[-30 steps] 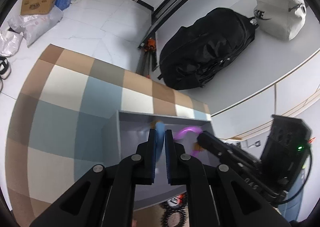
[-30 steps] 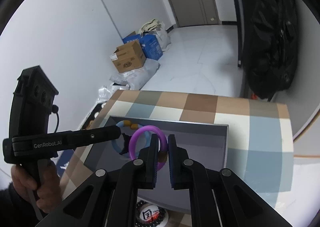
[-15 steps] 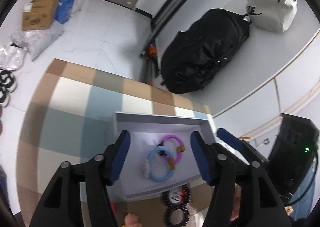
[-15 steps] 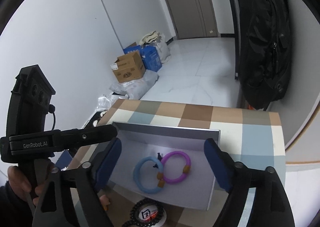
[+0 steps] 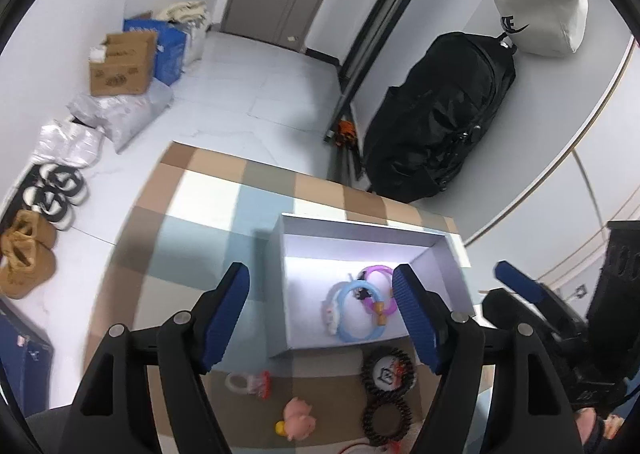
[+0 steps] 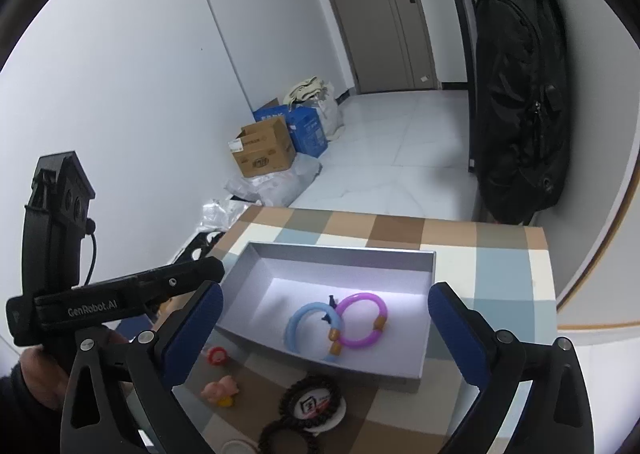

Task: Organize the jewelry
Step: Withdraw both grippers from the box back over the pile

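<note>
A grey open box (image 5: 308, 350) (image 6: 340, 250) stands on the checkered table. A blue bracelet (image 5: 352, 332) (image 6: 298, 324) and a purple bracelet (image 5: 380, 274) (image 6: 378, 328) lie inside it, overlapping. My left gripper (image 5: 320, 312) is open and empty, above the box's near left side. My right gripper (image 6: 322, 324) is open and empty, above the box's front. Black coiled hair ties (image 5: 386, 422) (image 6: 310, 400), a small pink pig figure (image 5: 300, 422) (image 6: 220, 390) and a pink-and-white ring toy (image 5: 248, 382) (image 6: 218, 356) lie on the table in front of the box.
The checkered tablecloth (image 5: 200, 221) (image 6: 504, 266) ends at the far edge near a hanging black backpack (image 5: 440, 121) (image 6: 520, 93). Cardboard boxes (image 5: 120, 65) (image 6: 264, 149) and shoes (image 5: 56, 193) lie on the floor.
Both grippers have opened, let go of the blue and purple bracelets into the box, and pulled back and up from it.
</note>
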`<state>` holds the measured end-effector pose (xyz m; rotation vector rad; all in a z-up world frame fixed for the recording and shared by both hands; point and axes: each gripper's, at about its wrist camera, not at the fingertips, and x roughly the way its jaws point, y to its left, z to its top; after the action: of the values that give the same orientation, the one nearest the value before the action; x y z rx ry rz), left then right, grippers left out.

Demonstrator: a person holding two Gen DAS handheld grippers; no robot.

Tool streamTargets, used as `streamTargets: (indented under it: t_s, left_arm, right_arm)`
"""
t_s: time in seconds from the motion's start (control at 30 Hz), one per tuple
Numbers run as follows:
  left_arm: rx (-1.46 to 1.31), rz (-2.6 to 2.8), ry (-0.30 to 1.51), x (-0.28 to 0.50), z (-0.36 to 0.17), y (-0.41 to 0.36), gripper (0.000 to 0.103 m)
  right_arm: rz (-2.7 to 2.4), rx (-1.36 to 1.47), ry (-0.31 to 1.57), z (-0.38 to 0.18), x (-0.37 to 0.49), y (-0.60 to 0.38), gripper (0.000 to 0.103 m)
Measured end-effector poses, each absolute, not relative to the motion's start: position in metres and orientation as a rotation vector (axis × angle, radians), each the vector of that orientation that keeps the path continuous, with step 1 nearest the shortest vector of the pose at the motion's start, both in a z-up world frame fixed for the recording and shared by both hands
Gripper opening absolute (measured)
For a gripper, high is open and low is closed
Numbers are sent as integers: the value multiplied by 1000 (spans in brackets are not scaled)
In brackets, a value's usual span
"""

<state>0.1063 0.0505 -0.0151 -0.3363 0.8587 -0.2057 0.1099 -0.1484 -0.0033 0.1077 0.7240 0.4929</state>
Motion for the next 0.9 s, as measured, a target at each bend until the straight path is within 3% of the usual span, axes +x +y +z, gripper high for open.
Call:
streamTargets:
  t_s: [0.13,0.9]
  left_arm:
    - [-271,-130,814,92,-10,50,80]
    - [-141,-43,896,36,-52,49,81]
  right_arm:
    - [469,94,726,0,101,-150,103]
    - [375,30,756,-19,44,-155,103]
